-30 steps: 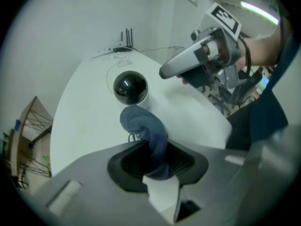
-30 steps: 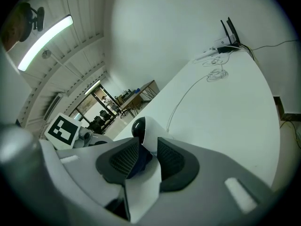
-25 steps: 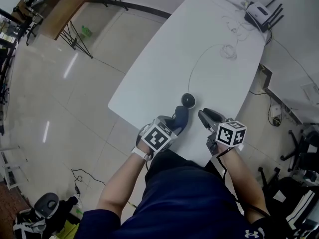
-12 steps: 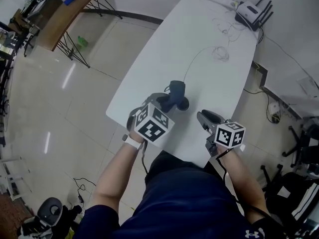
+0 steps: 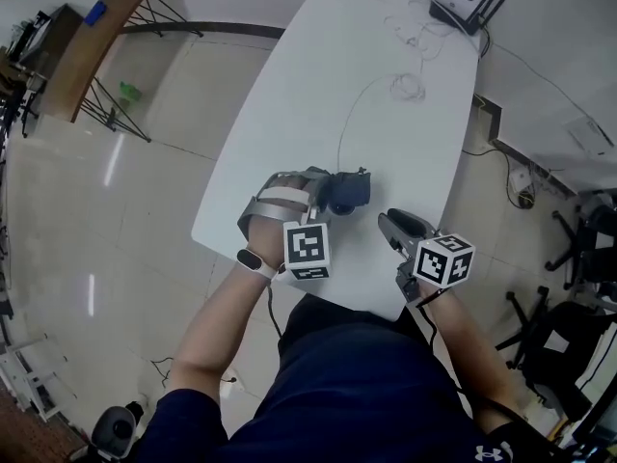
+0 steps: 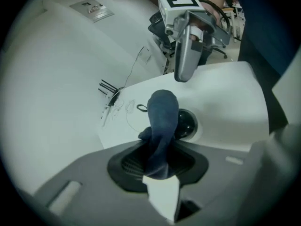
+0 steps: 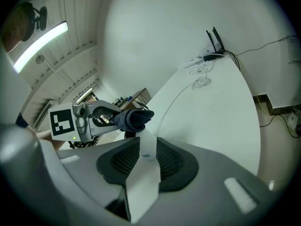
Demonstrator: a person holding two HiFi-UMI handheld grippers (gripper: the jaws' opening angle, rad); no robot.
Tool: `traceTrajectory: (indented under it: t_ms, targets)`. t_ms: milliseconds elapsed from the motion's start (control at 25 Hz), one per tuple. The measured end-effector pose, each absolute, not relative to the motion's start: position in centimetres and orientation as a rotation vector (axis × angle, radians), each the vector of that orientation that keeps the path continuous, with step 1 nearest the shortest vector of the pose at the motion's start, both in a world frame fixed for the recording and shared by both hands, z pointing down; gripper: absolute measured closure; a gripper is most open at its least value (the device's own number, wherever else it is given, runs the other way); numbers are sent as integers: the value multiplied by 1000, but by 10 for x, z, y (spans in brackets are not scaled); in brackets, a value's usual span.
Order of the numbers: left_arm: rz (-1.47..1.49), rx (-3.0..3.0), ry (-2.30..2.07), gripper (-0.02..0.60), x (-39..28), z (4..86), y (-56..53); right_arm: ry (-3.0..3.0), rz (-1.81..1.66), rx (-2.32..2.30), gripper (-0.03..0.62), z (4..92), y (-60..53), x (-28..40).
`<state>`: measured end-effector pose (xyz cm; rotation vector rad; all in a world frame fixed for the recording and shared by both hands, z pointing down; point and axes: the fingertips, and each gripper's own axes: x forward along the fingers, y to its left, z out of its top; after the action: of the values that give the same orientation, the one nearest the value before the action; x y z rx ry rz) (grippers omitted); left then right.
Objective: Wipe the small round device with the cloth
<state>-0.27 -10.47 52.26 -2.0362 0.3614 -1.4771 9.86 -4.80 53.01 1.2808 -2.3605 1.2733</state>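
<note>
My left gripper (image 5: 326, 191) is shut on a dark blue cloth (image 5: 349, 193) and holds it against the small round device near the white table's (image 5: 386, 75) front edge. The head view shows only the cloth, which covers the device. In the left gripper view the cloth (image 6: 162, 121) rises from between the pads, and the black, glossy round device (image 6: 189, 125) shows just behind it to the right. My right gripper (image 5: 389, 224) hovers a short way right of the cloth, apart from it. Its jaws stand together with no object between them (image 7: 145, 147).
A thin white cable (image 5: 349, 109) runs from the device to a small coil (image 5: 407, 87) farther back. A white router with antennas (image 5: 461, 3) sits at the table's far end. The tiled floor lies left of the table, and office chairs stand to the right.
My left gripper has rolled over and carried the cloth from the device's near side forward onto it, so the device is now covered in the head view. The right gripper has stayed put.
</note>
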Motion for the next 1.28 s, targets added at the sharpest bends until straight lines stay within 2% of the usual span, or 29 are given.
traceTrajectory:
  t_ms: [280, 800, 1280]
  targets:
    - [-1482, -2143, 264, 471, -6, 553, -121, -2324, 1324, 1307, 476, 539, -50, 92]
    - [-1765, -2532, 17, 471, -28, 613, -109, -2283, 1422, 1328, 479, 551, -54, 89]
    - [-1924, -2828, 388, 472, -46, 616, -75, -2319, 1435, 1253, 482, 549, -53, 90]
